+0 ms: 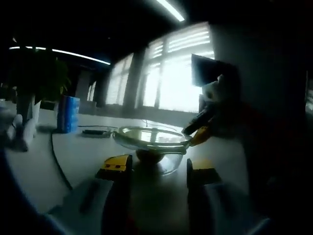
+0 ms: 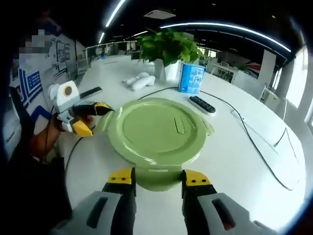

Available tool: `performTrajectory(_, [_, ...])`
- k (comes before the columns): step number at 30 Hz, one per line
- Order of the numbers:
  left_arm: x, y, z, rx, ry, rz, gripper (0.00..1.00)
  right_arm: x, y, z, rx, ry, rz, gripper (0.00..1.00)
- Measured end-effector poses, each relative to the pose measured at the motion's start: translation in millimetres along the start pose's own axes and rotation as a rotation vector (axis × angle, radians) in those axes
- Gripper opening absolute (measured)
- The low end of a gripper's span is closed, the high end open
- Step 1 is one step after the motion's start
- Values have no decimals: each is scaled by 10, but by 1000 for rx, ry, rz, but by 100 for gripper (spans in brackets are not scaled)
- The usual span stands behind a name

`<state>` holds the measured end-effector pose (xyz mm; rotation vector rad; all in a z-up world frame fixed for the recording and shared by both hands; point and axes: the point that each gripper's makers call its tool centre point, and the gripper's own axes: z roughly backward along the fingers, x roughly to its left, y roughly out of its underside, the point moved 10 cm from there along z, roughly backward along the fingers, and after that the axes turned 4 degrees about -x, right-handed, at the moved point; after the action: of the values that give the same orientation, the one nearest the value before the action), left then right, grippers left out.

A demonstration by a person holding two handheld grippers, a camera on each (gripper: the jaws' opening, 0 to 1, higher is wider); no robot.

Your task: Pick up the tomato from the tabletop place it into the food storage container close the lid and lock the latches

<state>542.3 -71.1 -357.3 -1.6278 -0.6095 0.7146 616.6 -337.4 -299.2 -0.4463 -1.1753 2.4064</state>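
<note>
In my right gripper view I look down on the table (image 2: 234, 161). At the far left my left gripper (image 2: 100, 111) comes in with my hand (image 2: 46, 134) behind it, its yellow tips just at the left rim of the round green lid (image 2: 159, 129); I cannot tell from here how far its jaws stand apart. The lid sits flat on top of the food storage container (image 2: 156, 180), whose green lower wall bulges between my right gripper (image 2: 159, 182)'s two yellow-tipped jaws, which stand apart on either side of it, holding nothing that I can see. Farther back I count one white object (image 2: 138, 81), one potted plant (image 2: 168, 49), one blue can (image 2: 191, 77), one dark remote (image 2: 202, 105) and one thin cable (image 2: 254, 142) running to the right.

My left gripper view is dim and low, level with the tabletop (image 1: 83, 156). On the left stands one plant (image 1: 34, 78) and one blue can (image 1: 68, 113). In the middle the container (image 1: 151, 142) looks like clear glass here, and a dark round shape inside, possibly the tomato (image 1: 149, 155), shows through the wall. My left gripper (image 1: 159, 171)'s jaws are spread wide and empty before it. To the right, my other gripper (image 1: 198, 128) rests its tips at the container's rim. Bright windows (image 1: 176, 73) fill the back.
</note>
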Motion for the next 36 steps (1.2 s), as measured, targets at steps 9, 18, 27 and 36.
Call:
performTrajectory(9, [11, -14, 13, -12, -3, 28, 34, 93, 22, 52, -15, 37, -34, 30])
performTrajectory(18, [16, -11, 15, -10, -7, 23, 34, 154, 9, 24, -10, 67, -29, 30])
performTrajectory(27, [24, -10, 21, -13, -6, 27, 34, 132, -15, 9, 2, 60, -33, 30])
performTrajectory(36, [32, -8, 22, -11, -7, 28, 34, 188, -24, 49, 10, 64, -42, 30])
